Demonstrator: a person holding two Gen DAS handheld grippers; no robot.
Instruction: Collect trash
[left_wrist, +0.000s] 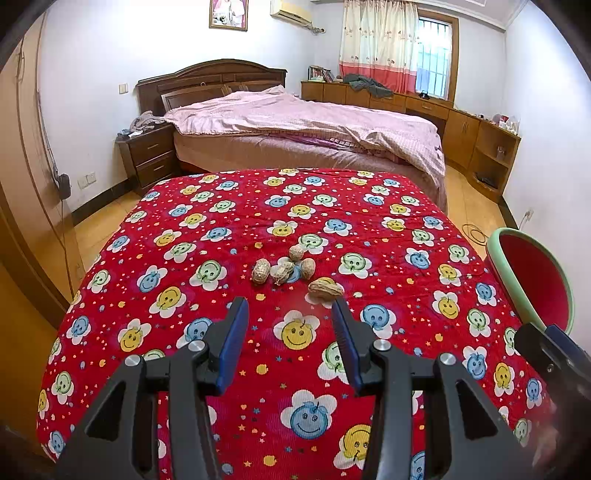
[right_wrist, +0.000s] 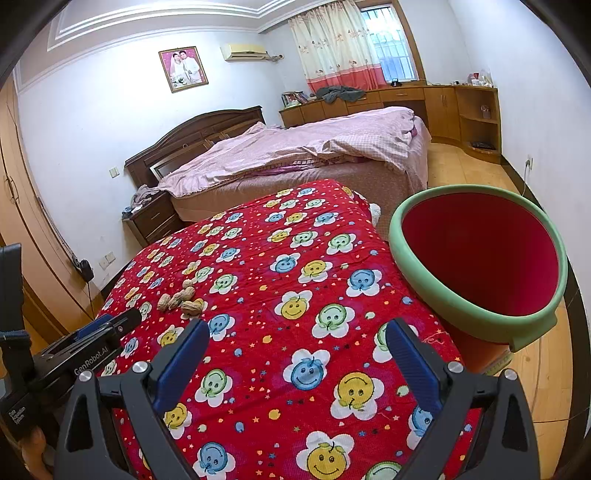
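Left wrist view: peanuts (left_wrist: 291, 271) lie just beyond the empty, parted left hand-held gripper (left_wrist: 291, 314) on the red cloth (left_wrist: 406, 258).

"GenRobot.AI" on left hand-held gripper (right_wrist: 110, 326), small unreadable label beneath

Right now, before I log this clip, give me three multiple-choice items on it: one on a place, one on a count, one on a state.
1. Where do the peanuts lie?
A. on the red flowered cloth
B. in the bin
C. on the floor

2. How many peanuts show?
A. two
B. five
C. nine

3. What is in the left claw?
A. a peanut
B. a cloth corner
C. nothing

Key: 1 A, they sit clustered on the cloth. 2 B, five shells show. 3 C, it stands open, short of the nearest peanut.
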